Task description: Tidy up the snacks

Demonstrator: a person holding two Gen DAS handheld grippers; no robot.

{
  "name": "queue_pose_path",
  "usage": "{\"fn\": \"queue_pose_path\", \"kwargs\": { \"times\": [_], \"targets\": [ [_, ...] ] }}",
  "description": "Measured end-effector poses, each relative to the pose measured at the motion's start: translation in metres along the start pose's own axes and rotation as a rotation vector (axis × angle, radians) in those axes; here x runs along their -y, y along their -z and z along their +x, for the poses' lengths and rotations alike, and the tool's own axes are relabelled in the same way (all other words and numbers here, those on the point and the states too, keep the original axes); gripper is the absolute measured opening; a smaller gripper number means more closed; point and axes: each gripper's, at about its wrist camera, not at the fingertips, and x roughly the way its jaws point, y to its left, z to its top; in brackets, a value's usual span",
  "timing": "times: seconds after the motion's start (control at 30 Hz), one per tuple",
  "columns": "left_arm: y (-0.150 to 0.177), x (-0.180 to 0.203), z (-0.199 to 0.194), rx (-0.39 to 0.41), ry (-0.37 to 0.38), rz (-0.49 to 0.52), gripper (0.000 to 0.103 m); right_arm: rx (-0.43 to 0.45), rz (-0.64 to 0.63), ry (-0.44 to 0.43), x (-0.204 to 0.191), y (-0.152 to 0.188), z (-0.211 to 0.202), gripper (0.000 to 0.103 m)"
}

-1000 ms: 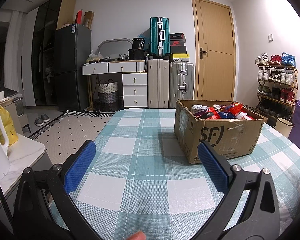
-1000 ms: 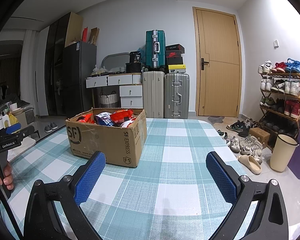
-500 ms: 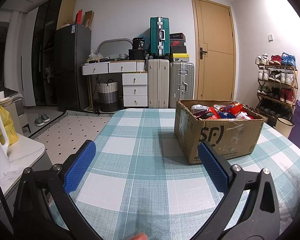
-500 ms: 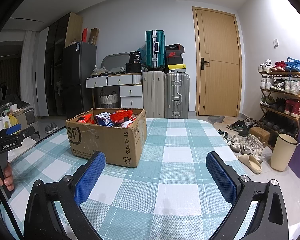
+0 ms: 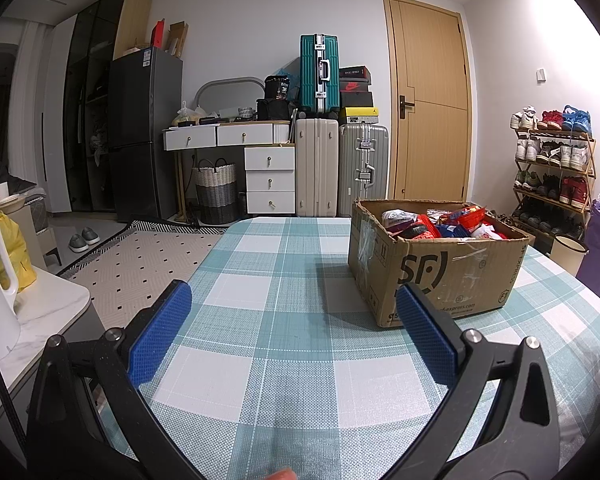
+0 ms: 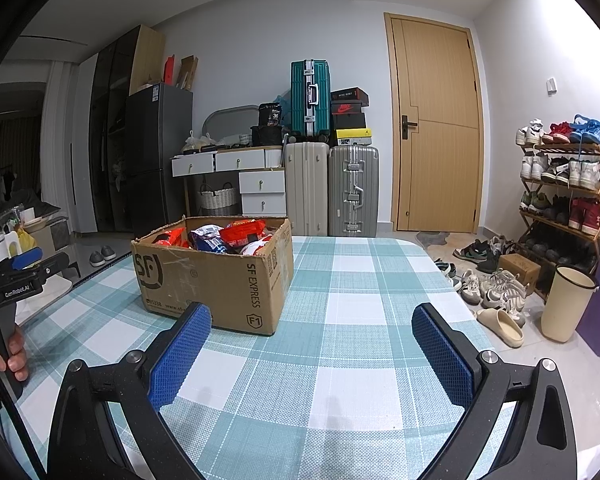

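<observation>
Here, both tools — left tool [image 5: 292, 320] and right tool [image 6: 312, 338] — are held released above the checked surface [image 6: 352, 280], near a cardboard box [image 6: 216, 276] of snacks [image 6: 242, 231].

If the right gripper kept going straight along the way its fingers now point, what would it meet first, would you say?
Probably nothing soon: the open right gripper points over bare tablecloth, with the cardboard box off to its left. Beyond the table edge depth is unclear.

Right claw [image 6: 312, 322] wide apart over checked table [image 6: 356, 280]; snack-filled cardboard box [image 6: 216, 276] ahead-left
</observation>
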Motion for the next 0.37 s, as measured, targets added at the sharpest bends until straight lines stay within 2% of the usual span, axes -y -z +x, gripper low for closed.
{"fn": "queue_pose_path", "kwargs": {
  "times": [0.37],
  "targets": [
    [-0.0004, -0.0002, -0.0019, -0.002, 0.003, 0.001, 0.102, 0.0, 0.001, 0.001, 0.0004, 0.0002, 0.0, 0.102]
  ]
}}
